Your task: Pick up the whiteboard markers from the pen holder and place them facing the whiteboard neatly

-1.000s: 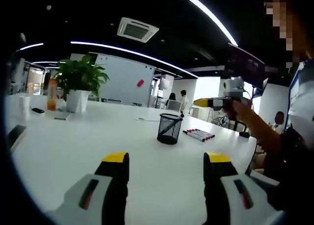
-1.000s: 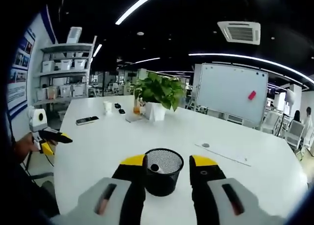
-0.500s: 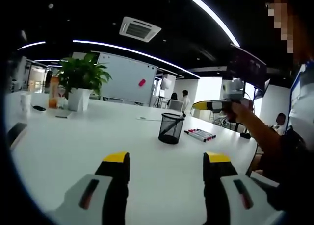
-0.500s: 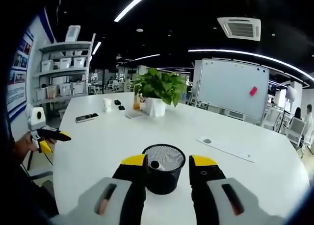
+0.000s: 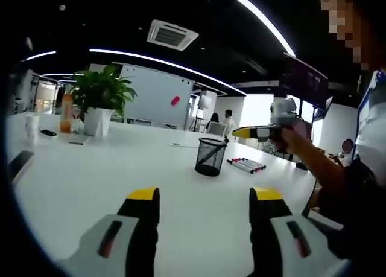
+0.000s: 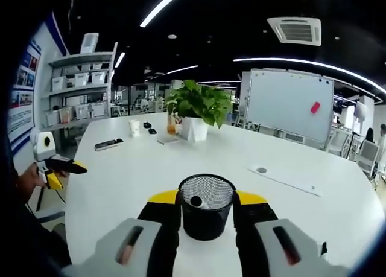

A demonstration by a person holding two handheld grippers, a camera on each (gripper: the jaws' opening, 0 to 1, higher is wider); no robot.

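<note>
**Right gripper closes in on the pen holder for the last marker**

In the left gripper view, the left gripper (image 5: pixel 204 200) sits at the bottom of the frame with its yellow-tipped fingers (image 5: pixel 143 195) spread wide over bare white counter (image 5: pixel 90 174), pinching nothing. Right of centre stands the black mesh pen holder (image 5: pixel 209 157), one marker (image 5: pixel 215 150) leaning out over its rim. Just beside it, to the right, a row of whiteboard markers (image 5: pixel 244 165) already lies side by side on the counter. The right gripper (image 5: pixel 244 133) comes in at middle right, held in the person's hand (image 5: pixel 295 138); its yellow tip now reaches further toward the holder than half a second ago, hanging above the laid markers. The whiteboard (image 5: pixel 155 99) stands at upper left of centre, behind a potted plant (image 5: pixel 99 102).

In the right gripper view, the pen holder (image 6: pixel 207 206) sits at lower centre, between the right gripper's (image 6: pixel 207 198) spread fingers (image 6: pixel 163 198), which hold nothing. The holder looms larger and higher between them than a second ago, so the gripper has advanced on it. The marker's (image 6: pixel 196 201) end shows inside the rim. The left gripper (image 6: pixel 60 166) waits at the left edge.

Judging by this, most markers are placed and the approach for the remaining one is under way
</note>
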